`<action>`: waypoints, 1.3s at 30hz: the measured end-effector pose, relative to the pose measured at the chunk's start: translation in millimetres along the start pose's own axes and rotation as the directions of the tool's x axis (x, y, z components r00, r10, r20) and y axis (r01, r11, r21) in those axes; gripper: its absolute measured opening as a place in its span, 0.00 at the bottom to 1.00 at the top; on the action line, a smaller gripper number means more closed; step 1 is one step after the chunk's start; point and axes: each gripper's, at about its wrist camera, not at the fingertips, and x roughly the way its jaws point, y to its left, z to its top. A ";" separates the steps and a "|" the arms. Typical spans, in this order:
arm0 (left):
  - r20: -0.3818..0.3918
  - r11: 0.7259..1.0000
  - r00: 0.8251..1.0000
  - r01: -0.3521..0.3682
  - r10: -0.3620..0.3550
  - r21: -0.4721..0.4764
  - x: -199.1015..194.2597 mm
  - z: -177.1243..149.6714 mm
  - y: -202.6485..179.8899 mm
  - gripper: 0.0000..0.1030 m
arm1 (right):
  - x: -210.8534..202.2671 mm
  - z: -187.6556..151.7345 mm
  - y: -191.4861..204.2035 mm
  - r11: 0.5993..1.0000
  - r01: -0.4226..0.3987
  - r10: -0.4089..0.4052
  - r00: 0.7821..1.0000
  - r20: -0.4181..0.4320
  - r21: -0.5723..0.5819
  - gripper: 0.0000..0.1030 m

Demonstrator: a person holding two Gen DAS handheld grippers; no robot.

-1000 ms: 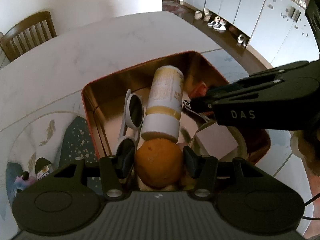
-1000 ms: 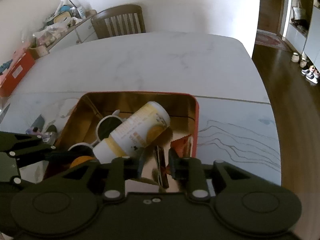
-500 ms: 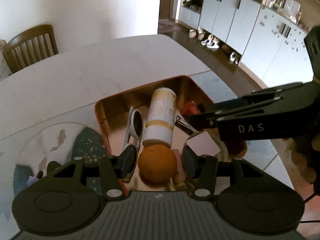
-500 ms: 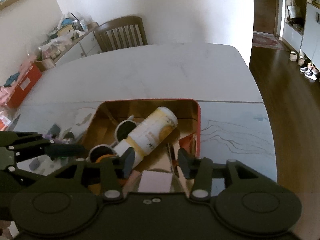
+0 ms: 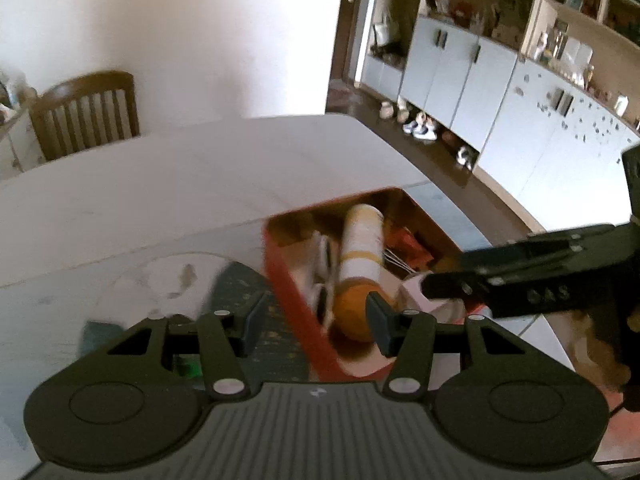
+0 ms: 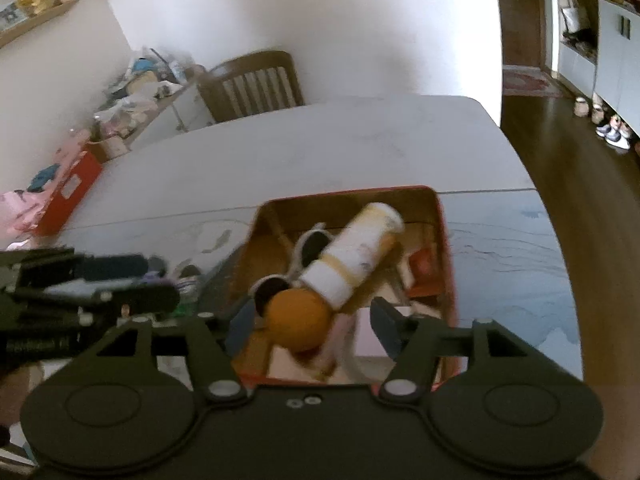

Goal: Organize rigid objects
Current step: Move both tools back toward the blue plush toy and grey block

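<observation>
A red tin box (image 5: pixel 296 304) (image 6: pixel 448 240) sits on the table. It holds an orange (image 5: pixel 352 314) (image 6: pixel 298 324), a white and yellow bottle (image 5: pixel 360 244) (image 6: pixel 356 260), white sunglasses (image 5: pixel 322 264) (image 6: pixel 308 248), a pink card (image 6: pixel 370 336) and red packets (image 6: pixel 426 268). My left gripper (image 5: pixel 314 326) is open and empty, raised over the box's left wall. My right gripper (image 6: pixel 314 328) is open and empty above the box's near end; it also shows in the left wrist view (image 5: pixel 520 280).
A dark patterned placemat (image 5: pixel 240 292) lies left of the box with small items (image 6: pixel 184 280) on it. A wooden chair (image 5: pixel 84 112) stands at the table's far side. Cabinets (image 5: pixel 500 92) and shoes (image 5: pixel 416 128) line the right wall. A cluttered shelf (image 6: pixel 132 92) is at the left.
Both grippers have lifted up and back from the box. The left gripper let go of the orange, which now lies in the box, and shifted left. The right gripper opened wide.
</observation>
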 end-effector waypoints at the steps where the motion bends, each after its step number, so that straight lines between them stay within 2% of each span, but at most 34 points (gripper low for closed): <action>1: 0.008 1.000 1.000 -0.007 0.007 0.000 -3.7 -0.9 4.7 0.51 | -1.5 -1.3 5.5 1.000 0.002 -0.002 1.000 0.005 -0.009 0.67; 3: 0.021 1.000 1.000 -0.021 0.021 0.000 -13.2 -3.3 17.6 0.52 | -2.6 -3.7 18.7 1.000 0.005 -0.005 1.000 0.015 -0.025 0.68; 6: 0.037 0.999 0.999 -0.037 0.037 -0.001 -24.3 -8.5 36.5 0.61 | -3.3 -5.7 34.3 1.000 -0.003 0.003 1.000 0.023 -0.024 0.72; 14: 0.028 0.998 0.997 -0.066 0.067 -0.011 -38.6 -27.1 90.3 0.62 | 4.5 -13.1 73.2 1.000 -0.004 0.005 0.999 0.037 -0.013 0.80; 17: 0.024 0.997 0.997 -0.076 0.077 -0.022 -41.7 -32.8 109.8 0.66 | 7.9 -16.1 85.2 1.000 0.001 -0.001 0.999 0.034 -0.009 0.81; 20: 0.026 0.996 0.996 -0.081 0.082 -0.045 -45.2 -38.8 129.7 0.69 | 11.7 -17.7 99.1 1.000 0.006 -0.005 0.999 0.037 -0.023 0.86; 24: 0.034 0.994 0.995 -0.094 0.096 -0.063 -47.8 -44.4 148.4 0.79 | 17.9 -17.8 118.5 0.999 0.014 -0.013 0.999 0.045 -0.042 0.96; 26: 0.037 0.993 0.994 -0.103 0.106 -0.064 -48.0 -48.5 156.3 0.80 | 21.6 -16.2 126.4 0.998 0.027 -0.024 0.998 0.050 -0.049 0.99; 30: 0.025 0.991 0.993 -0.113 0.115 -0.075 -42.8 -58.5 171.4 0.80 | 37.0 -12.6 142.3 0.997 0.053 -0.051 0.998 0.038 -0.052 1.00; 34: 0.003 0.992 0.996 -0.093 0.094 -0.084 -36.4 -69.6 182.7 0.80 | 55.0 -10.0 157.0 0.997 0.057 -0.056 0.998 0.018 -0.051 1.00; 39: -0.021 0.992 0.996 -0.090 0.089 -0.086 -25.7 -84.7 190.9 0.80 | 77.8 -6.6 174.6 0.994 0.067 -0.068 0.998 -0.010 -0.092 1.00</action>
